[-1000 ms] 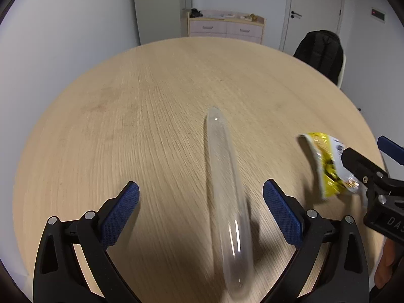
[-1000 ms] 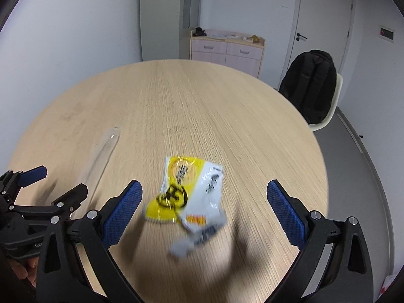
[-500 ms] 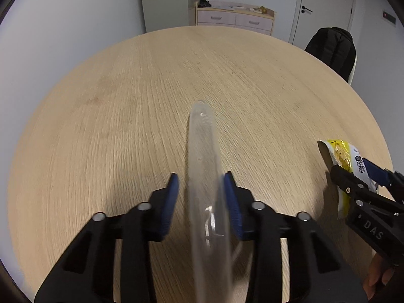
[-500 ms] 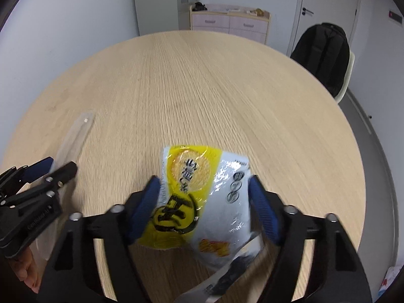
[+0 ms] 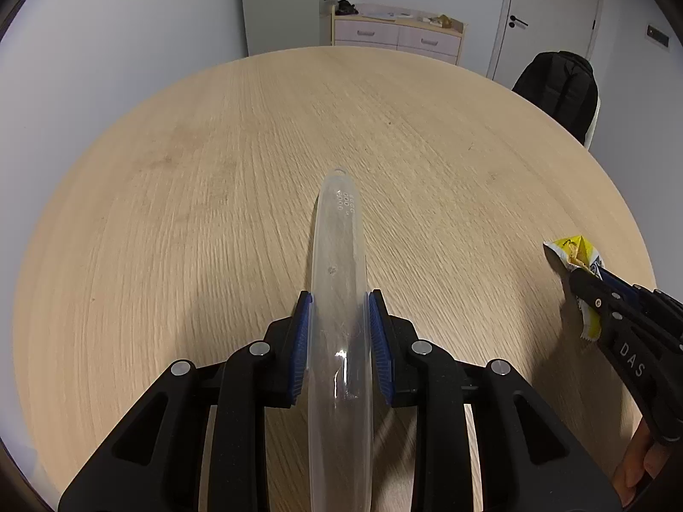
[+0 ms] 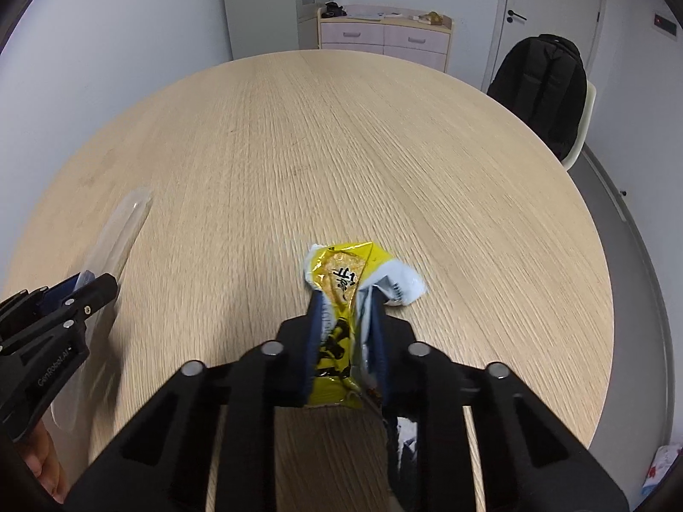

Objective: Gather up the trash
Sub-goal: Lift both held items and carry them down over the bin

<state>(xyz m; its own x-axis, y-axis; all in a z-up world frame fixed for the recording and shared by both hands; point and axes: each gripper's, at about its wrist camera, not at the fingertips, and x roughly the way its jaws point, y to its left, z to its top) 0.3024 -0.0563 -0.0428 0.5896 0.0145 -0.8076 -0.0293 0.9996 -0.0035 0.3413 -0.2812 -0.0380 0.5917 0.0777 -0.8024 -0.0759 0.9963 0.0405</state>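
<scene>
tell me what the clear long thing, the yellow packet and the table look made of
Clear long sleeve: thin glossy plastic, seemingly; wood grain shows through it. Yellow packet: crinkled shiny printed film, probably plastic or foil laminate. Table: pale matte wood grain, solid or veneer unclear.

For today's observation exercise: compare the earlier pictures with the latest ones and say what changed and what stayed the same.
Both tools have just been closing. The left tool now pinches the clear plastic sleeve; the right tool squeezes the yellow snack wrapper, crumpling it. Both items remain on the round table, roughly where they lay.
</scene>
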